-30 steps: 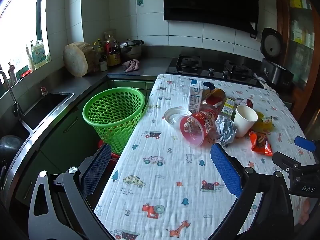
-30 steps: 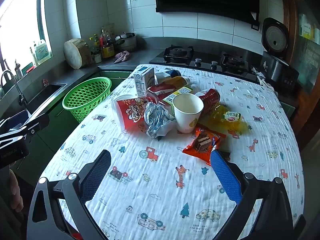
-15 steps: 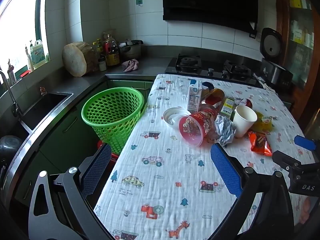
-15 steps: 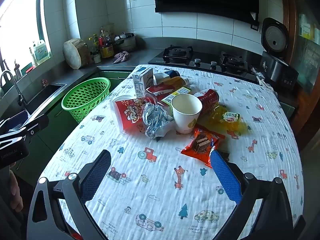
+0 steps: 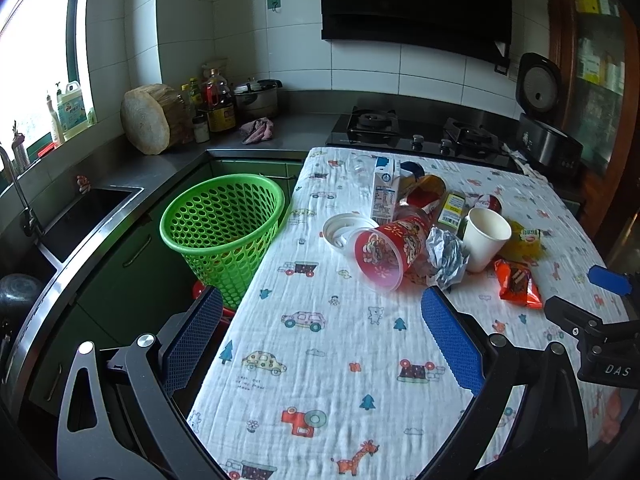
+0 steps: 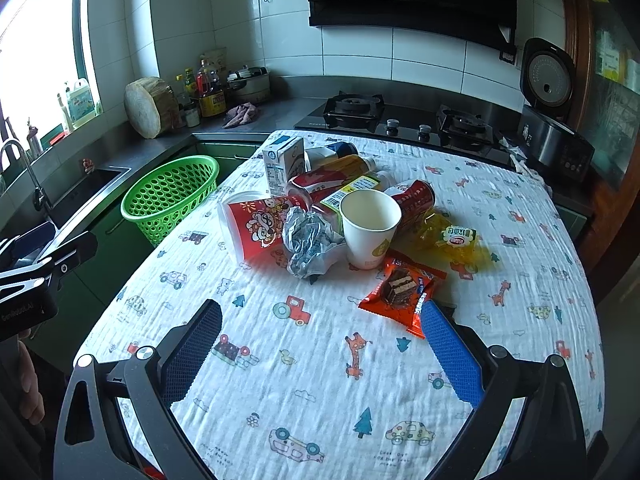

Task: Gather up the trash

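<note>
Left gripper (image 5: 320,316) wide open, holding nothing; right gripper (image 6: 320,316) wide open too; trash pile (image 6: 320,216) ahead of both, green basket (image 5: 222,226) ahead-left

Crinkled cotton tablecloth (image 6: 320,360); perforated glossy plastic basket (image 5: 224,232); matt paper cup (image 6: 370,232); crumpled foil (image 6: 308,244).

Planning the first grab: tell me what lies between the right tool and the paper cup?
In the right wrist view, only the orange snack packet on the tablecloth.
</note>
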### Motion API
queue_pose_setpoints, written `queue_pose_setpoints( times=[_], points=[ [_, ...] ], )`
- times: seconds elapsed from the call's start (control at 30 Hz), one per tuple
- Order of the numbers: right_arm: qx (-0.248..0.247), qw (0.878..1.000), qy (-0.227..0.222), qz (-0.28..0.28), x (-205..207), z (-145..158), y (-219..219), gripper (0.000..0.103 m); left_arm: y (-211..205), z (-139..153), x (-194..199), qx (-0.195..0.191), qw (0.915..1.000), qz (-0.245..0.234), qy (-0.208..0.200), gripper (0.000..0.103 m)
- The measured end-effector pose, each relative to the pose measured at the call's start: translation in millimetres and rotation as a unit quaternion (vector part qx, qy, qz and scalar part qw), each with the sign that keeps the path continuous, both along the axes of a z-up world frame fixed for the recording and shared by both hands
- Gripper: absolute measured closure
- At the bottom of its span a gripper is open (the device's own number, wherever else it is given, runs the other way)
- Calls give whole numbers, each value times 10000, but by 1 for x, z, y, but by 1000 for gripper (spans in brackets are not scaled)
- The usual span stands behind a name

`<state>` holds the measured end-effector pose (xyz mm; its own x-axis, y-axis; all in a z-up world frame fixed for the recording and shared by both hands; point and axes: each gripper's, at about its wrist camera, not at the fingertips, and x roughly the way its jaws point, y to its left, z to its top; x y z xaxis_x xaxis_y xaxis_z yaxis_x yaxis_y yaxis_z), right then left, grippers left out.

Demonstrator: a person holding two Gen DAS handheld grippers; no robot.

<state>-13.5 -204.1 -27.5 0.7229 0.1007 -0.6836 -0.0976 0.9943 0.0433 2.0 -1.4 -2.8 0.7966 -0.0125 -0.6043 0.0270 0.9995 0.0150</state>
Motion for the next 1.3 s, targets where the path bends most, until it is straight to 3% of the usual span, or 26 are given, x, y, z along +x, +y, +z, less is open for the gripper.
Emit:
queue_pose_setpoints(
  times=[1.3],
  points=[
    [-43,10000,21,8,0,-1,11,7,8,5,-1,20,10000,15,-77,5]
  ],
)
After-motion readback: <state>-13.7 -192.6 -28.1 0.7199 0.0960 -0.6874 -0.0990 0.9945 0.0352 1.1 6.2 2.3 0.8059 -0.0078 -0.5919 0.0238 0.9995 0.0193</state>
